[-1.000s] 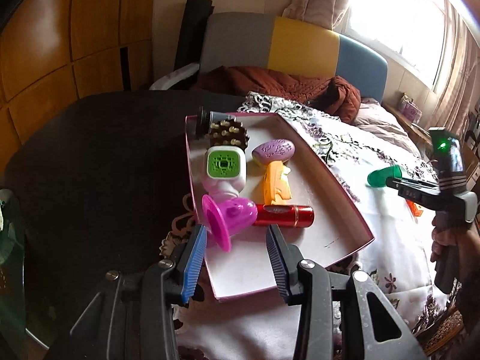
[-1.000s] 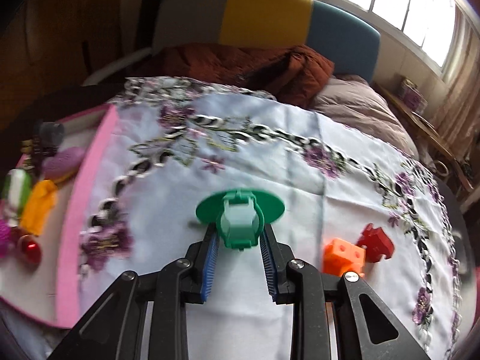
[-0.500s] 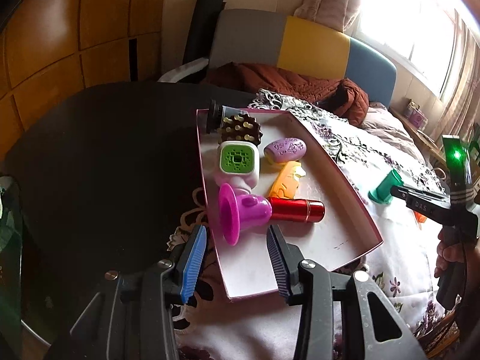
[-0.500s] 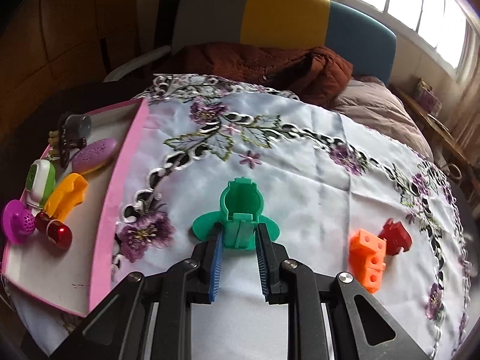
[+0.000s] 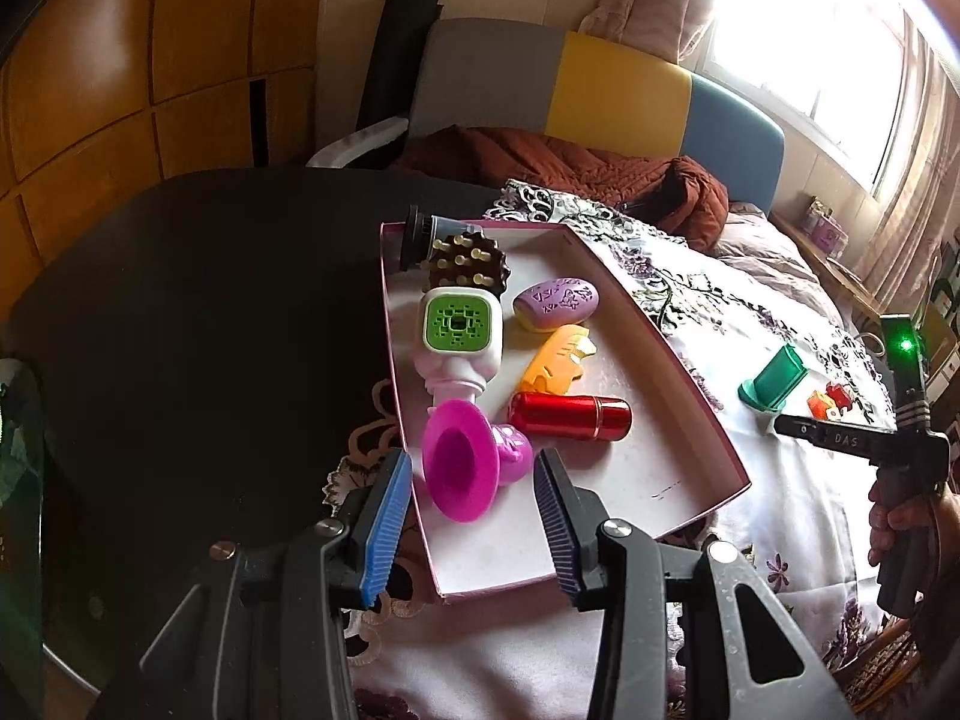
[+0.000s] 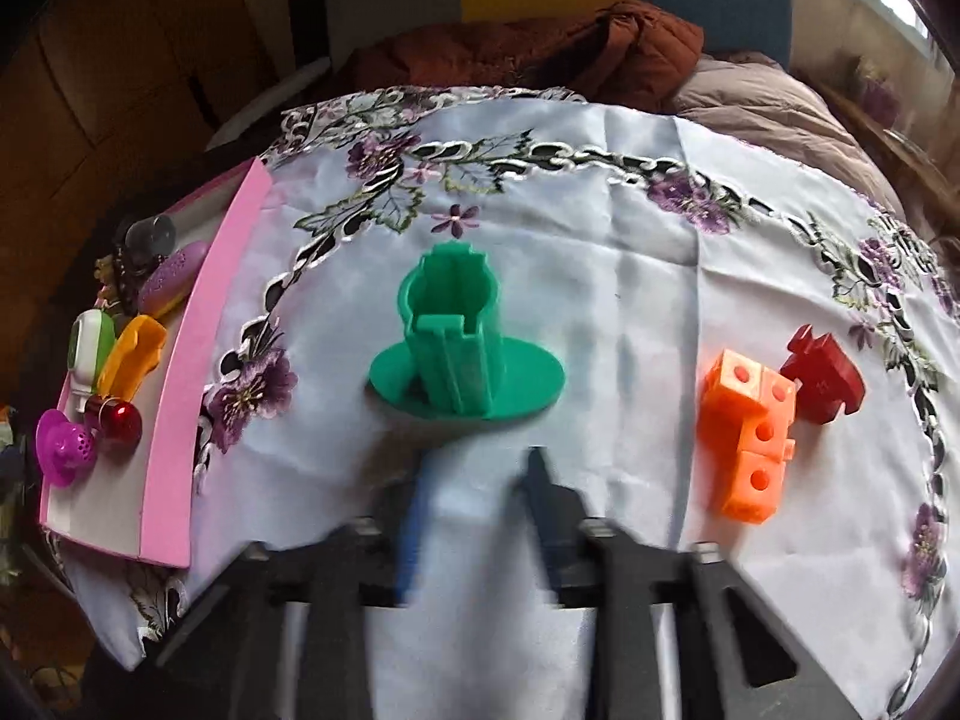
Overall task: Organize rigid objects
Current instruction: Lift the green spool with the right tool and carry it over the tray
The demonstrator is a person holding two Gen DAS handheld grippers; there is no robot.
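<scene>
A pink-rimmed tray (image 5: 672, 354) holds a magenta funnel toy (image 5: 465, 468), a red cylinder (image 5: 570, 417), a green-faced white toy (image 5: 461, 330), a yellow piece (image 5: 555, 360), a purple oval (image 5: 558, 303) and a dark studded piece (image 5: 465, 261). My left gripper (image 5: 471, 531) is open and empty, just in front of the magenta toy. A green flanged piece (image 6: 459, 348) stands upright on the flowered cloth (image 6: 630, 252). My right gripper (image 6: 477, 510) is open, blurred, just behind it and apart from it. The green piece also shows in the left wrist view (image 5: 774, 381).
An orange block piece (image 6: 750, 420) and a dark red piece (image 6: 822, 381) lie on the cloth to the right of the green piece. The tray (image 6: 210, 312) is at the cloth's left. A dark tabletop (image 5: 210, 300) lies left of the tray. A sofa with a brown blanket (image 5: 570, 162) stands behind.
My right gripper let go of the green piece, which now stands on the cloth, and drew back. My left gripper stayed open and shifted slightly toward the tray.
</scene>
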